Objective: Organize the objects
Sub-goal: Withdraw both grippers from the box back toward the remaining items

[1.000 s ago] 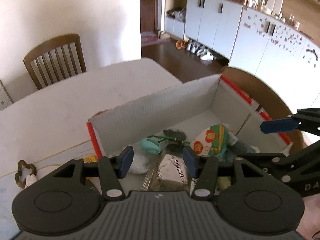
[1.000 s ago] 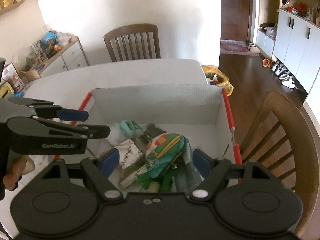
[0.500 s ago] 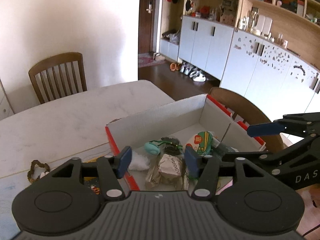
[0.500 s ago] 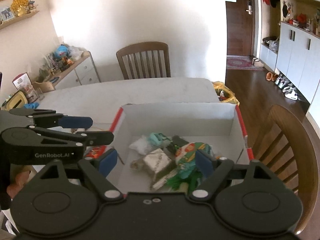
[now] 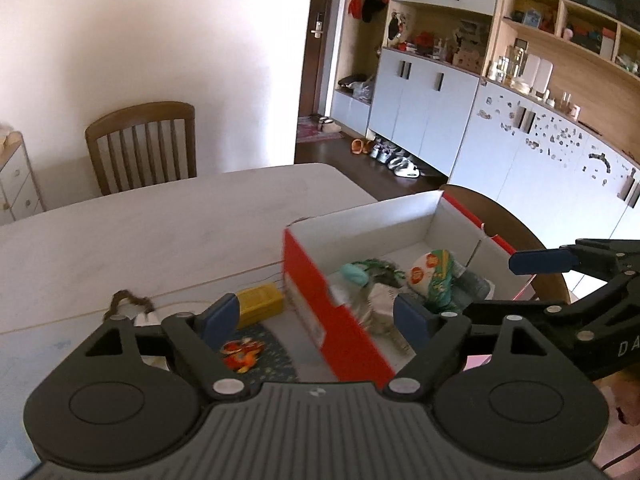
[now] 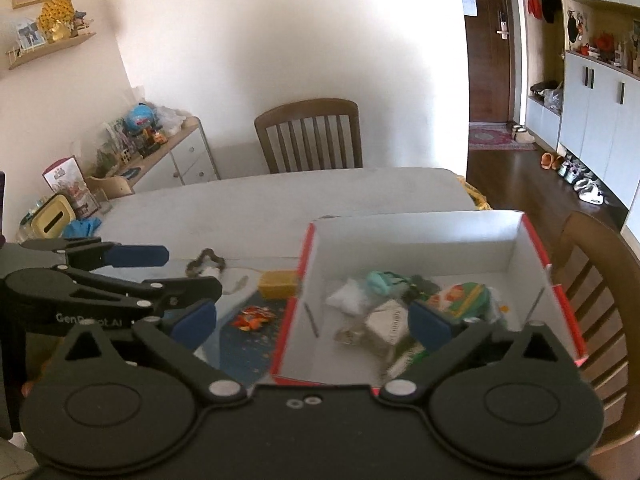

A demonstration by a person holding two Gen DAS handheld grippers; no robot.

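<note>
A red and white cardboard box sits on the table and holds several small items: a green snack packet, a teal object, a white bag and a grey packet. Left of the box lie a yellow block, a dark blue card with an orange picture and a brown beaded string. My left gripper is open and empty above the box's left wall. My right gripper is open and empty above the box's near edge.
The white table stretches away behind the box. Wooden chairs stand at the far side and at the right edge. A sideboard with clutter stands on the left, white cupboards on the right.
Both grippers have drawn back and risen from over the box. The left gripper has opened wider and shifted left, so the items beside the box now show.
</note>
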